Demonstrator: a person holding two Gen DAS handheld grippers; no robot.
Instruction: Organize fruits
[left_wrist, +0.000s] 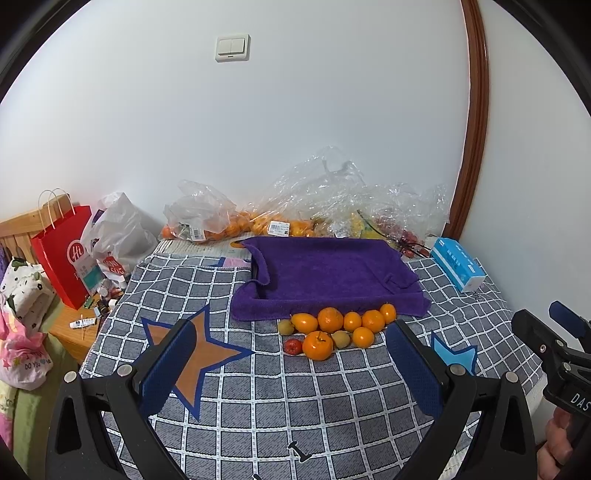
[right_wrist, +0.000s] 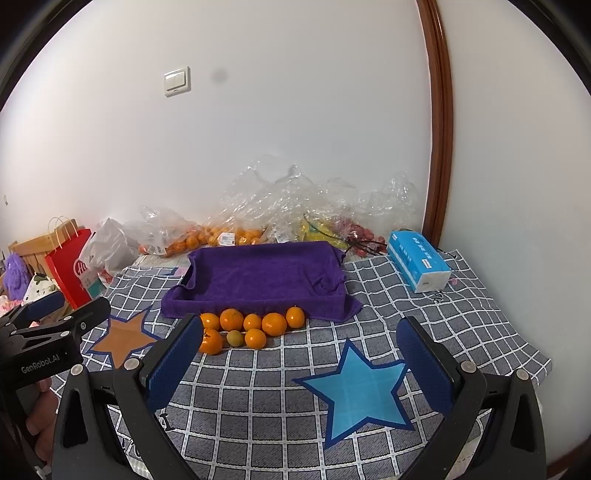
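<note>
Orange fruits (left_wrist: 332, 330) on checked cloth (left_wrist: 258, 398), beyond open left tongs (left_wrist: 291, 354).

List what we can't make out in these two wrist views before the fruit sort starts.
- Right wrist: the right gripper's own finger covers the left end of the fruit pile.
- Both views: fruit in the plastic bags is blurred by crinkled film; kinds and count unclear.
- Both views: whatever the purple towel is draped over is covered; tray or box, can't tell.
- Left wrist: bag price labels too small to read.
</note>
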